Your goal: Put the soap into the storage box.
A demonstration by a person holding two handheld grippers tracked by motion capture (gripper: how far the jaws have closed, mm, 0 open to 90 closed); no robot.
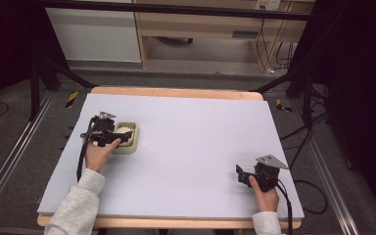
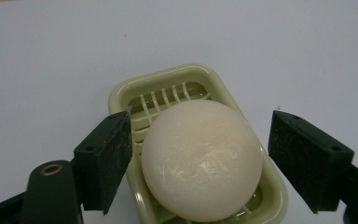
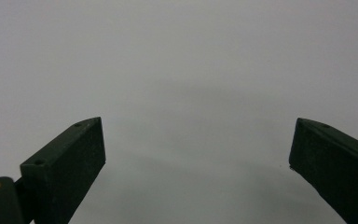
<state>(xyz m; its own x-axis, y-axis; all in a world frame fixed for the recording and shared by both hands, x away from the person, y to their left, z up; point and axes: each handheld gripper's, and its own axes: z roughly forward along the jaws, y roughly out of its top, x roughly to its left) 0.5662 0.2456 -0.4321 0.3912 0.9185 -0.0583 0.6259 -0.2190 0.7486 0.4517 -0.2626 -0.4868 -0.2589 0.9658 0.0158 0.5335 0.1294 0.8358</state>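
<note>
- Black jaws of the left gripper (image 2: 200,161) spread wide on either side of a round white soap bar (image 2: 201,161), pads clear of it on both sides, nothing clamped.
- Soap resting in a pale green slatted soap dish (image 2: 121,95), near the left edge of the bench (image 1: 200,147), about midway along it.
- Risk on closing: smooth, domed soap likely to squirt out from between flat pads if pinched above its widest line.
- Risk of the left pad catching the dish rim it stands just beside, dragging or tipping the light dish instead of gripping soap.
- Risk of the dish lifting along with the soap if stuck to the slats.
- Right gripper (image 1: 247,177) near the right front corner, jaws released and empty, well apart from the dish; no help steadying it from there.
</note>
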